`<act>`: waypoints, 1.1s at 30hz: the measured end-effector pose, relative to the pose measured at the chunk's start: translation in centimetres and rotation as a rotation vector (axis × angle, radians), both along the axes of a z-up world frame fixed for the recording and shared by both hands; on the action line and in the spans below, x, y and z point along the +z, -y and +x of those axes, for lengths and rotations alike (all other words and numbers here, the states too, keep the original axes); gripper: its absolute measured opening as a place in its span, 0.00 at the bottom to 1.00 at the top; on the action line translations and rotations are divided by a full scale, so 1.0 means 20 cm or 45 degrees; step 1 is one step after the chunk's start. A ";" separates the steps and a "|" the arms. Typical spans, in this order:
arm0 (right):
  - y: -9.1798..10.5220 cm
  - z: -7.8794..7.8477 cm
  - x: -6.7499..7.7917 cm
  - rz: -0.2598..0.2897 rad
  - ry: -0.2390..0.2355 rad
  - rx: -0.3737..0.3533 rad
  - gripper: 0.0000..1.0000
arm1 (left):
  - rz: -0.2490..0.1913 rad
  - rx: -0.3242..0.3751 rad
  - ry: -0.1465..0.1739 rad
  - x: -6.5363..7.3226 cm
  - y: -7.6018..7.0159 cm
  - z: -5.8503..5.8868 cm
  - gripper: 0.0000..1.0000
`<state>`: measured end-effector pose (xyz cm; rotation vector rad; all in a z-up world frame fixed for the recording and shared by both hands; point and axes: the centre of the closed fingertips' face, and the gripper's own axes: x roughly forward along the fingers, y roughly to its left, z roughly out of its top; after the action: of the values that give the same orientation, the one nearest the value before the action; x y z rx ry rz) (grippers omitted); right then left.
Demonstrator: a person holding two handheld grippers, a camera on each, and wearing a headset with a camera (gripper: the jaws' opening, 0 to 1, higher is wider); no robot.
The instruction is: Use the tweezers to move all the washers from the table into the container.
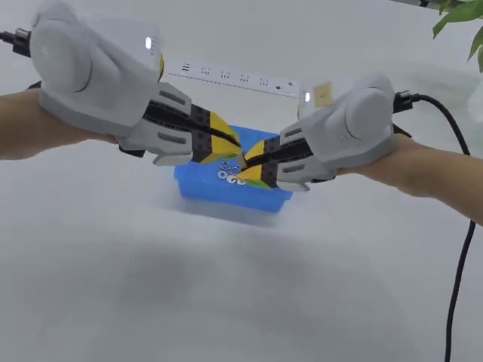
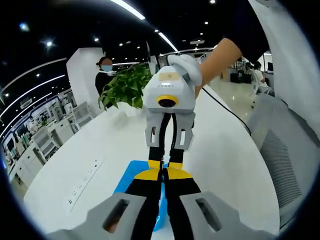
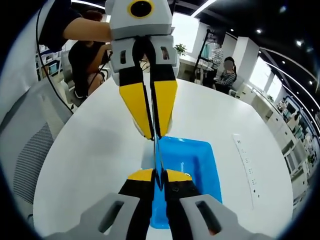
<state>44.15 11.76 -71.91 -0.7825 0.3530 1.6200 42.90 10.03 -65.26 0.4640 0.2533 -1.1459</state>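
Two grippers meet tip to tip over a blue container (image 1: pixel 219 192) on the white table. Several washers (image 1: pixel 230 172) lie inside it. My left gripper (image 1: pixel 234 143) comes in from the left, my right gripper (image 1: pixel 253 156) from the right. In the right gripper view, thin tweezers (image 3: pixel 156 150) run from my right gripper (image 3: pixel 159 176) up into the left gripper (image 3: pixel 154 134), and both look shut on them. The container (image 3: pixel 192 160) lies just beyond. In the left gripper view my left gripper (image 2: pixel 162 173) touches the right gripper (image 2: pixel 166 164) above the container (image 2: pixel 129 175).
A white power strip (image 1: pixel 226 75) lies behind the container. A black cable (image 1: pixel 460 249) trails off the right gripper. A potted plant (image 1: pixel 460 23) stands at the far right corner. Grey chairs (image 3: pixel 30 150) stand by the table, with people further back.
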 end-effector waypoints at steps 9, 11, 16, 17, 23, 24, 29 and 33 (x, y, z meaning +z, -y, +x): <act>0.03 -0.08 0.08 -0.038 0.055 0.068 0.07 | 0.027 -0.040 0.010 0.01 -0.06 -0.09 0.05; 0.04 -0.11 0.09 -0.046 0.054 0.084 0.07 | 0.034 -0.057 0.004 0.01 -0.07 -0.12 0.05; 0.06 -0.18 0.13 -0.045 0.054 0.101 0.07 | 0.075 -0.079 0.000 -0.01 -0.08 -0.18 0.05; 0.06 -0.18 0.14 -0.045 0.054 0.099 0.07 | 0.088 -0.077 0.001 -0.01 -0.09 -0.18 0.05; 0.06 -0.22 0.15 -0.040 0.055 0.102 0.07 | 0.092 -0.058 -0.018 -0.03 -0.10 -0.21 0.06; 0.06 -0.22 0.15 -0.041 0.054 0.103 0.07 | 0.093 -0.056 -0.020 -0.04 -0.11 -0.22 0.06; 0.06 -0.25 0.12 -0.049 0.033 0.107 0.07 | 0.134 -0.028 -0.094 -0.12 -0.12 -0.23 0.06; 0.06 -0.27 0.09 -0.057 0.014 0.112 0.07 | 0.150 -0.015 -0.141 -0.18 -0.12 -0.24 0.06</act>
<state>38.75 10.54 -70.04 -0.8513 0.3522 1.6938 38.11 12.53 -68.92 0.5071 0.4165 -1.1737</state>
